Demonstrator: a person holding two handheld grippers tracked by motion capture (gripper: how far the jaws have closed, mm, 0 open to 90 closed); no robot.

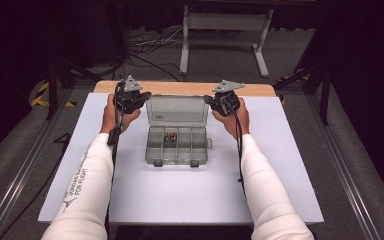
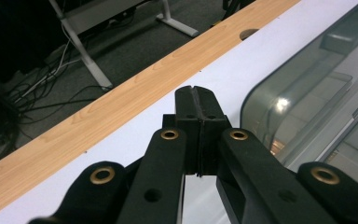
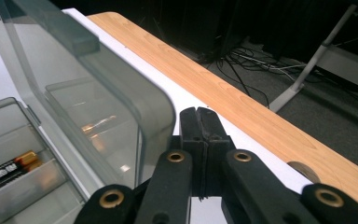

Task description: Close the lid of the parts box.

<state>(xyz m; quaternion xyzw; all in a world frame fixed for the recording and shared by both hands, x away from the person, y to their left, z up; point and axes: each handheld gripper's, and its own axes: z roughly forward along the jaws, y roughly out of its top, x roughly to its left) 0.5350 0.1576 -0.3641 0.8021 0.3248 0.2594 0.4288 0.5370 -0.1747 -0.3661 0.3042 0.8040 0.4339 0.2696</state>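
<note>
A clear plastic box (image 1: pixel 177 145) sat at the centre of the high view on the white counter (image 1: pixel 180 190), its lid (image 1: pixel 177 110) standing open and upright along the box's far edge. Small batteries (image 1: pixel 170 137) lay in one of the upper middle compartments; in the right gripper view a battery (image 3: pixel 9 170) showed at the lower left of the frame, inside a compartment.

The left gripper (image 1: pixel 139 98) hung just beside the lid's left edge, in the upper left of the centre of the high view. In the left gripper view its jaws were clenched together with nothing between them, tips (image 2: pixel 197 100) over the white counter, the lid (image 2: pixel 307 98) at the right of the frame and apart from them.

The right gripper (image 1: pixel 216 100) hung just beside the lid's right edge. In the right gripper view its jaws were likewise clenched on nothing, tips (image 3: pixel 200 122) close by the lid's rounded corner (image 3: pixel 158 107); whether they touched it could not be told. A wooden strip (image 1: pixel 180 88) ran along the counter's far edge.
</note>
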